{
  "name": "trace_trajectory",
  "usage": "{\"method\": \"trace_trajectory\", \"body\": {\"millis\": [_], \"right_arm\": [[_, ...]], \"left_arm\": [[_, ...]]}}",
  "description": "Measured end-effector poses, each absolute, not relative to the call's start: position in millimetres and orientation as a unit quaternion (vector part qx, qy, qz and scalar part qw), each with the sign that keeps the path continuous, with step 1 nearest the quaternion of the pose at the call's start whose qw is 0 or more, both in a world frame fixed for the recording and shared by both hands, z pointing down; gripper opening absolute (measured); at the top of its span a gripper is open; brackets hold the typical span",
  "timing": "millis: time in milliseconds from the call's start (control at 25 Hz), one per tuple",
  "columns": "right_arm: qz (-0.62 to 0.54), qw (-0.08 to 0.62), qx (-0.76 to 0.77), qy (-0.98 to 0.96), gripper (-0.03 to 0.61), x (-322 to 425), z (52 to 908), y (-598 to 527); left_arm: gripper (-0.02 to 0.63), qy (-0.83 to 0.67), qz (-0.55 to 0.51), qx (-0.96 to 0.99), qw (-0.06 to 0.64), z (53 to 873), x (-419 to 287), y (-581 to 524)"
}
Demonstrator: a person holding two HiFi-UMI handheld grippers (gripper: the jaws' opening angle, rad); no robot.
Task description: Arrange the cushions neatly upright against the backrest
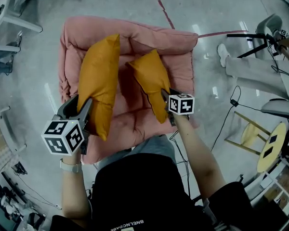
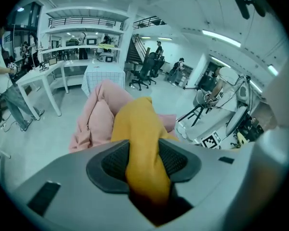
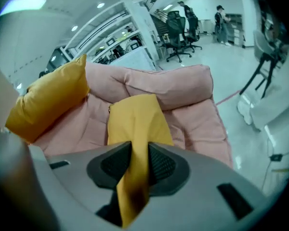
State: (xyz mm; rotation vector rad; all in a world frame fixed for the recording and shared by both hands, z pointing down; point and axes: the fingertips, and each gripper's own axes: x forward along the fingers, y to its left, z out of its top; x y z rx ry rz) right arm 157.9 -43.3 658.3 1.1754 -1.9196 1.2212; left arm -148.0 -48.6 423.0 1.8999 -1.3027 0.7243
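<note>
Left gripper [image 1: 86, 108] is clamped on left cushion [image 1: 100, 73], right gripper [image 1: 166, 98] on right cushion [image 1: 151, 77]; both should be stood squarely against backrest [image 1: 135, 35].

The pale, glossy floor [image 1: 111, 4] carries a pink padded seat [image 1: 183, 52], with a puffy backrest [image 1: 154, 37] along its far edge and the sides rolled up. Over the seat slant the orange left cushion [image 1: 98, 76] and right cushion [image 1: 151, 78]; whether either rests on it is unclear. A black cable [image 1: 225, 121] trails across the floor beside it.
</note>
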Motion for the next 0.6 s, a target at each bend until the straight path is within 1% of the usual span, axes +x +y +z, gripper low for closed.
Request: {"method": "trace_trajectory", "body": {"millis": [200,320,400,600], "right_arm": [[0.557,0.171,0.479,-0.656,0.115,127,671,-41],[0.58,0.119,0.502,-0.63,0.114,114,680,-46],[0.584,0.112,0.505,-0.626,0.112,102,688,-50],[0.591,0.127,0.506,-0.616,0.11,82,710,-57]], "left_arm": [[0.199,-0.494,0.276,0.74,0.363,428,-150,-51],[0.2,-0.488,0.276,0.743,0.365,430,-151,-51],[0.201,-0.484,0.279,0.745,0.365,430,-152,-50],[0.202,-0.479,0.277,0.746,0.37,430,-153,-52]]}}
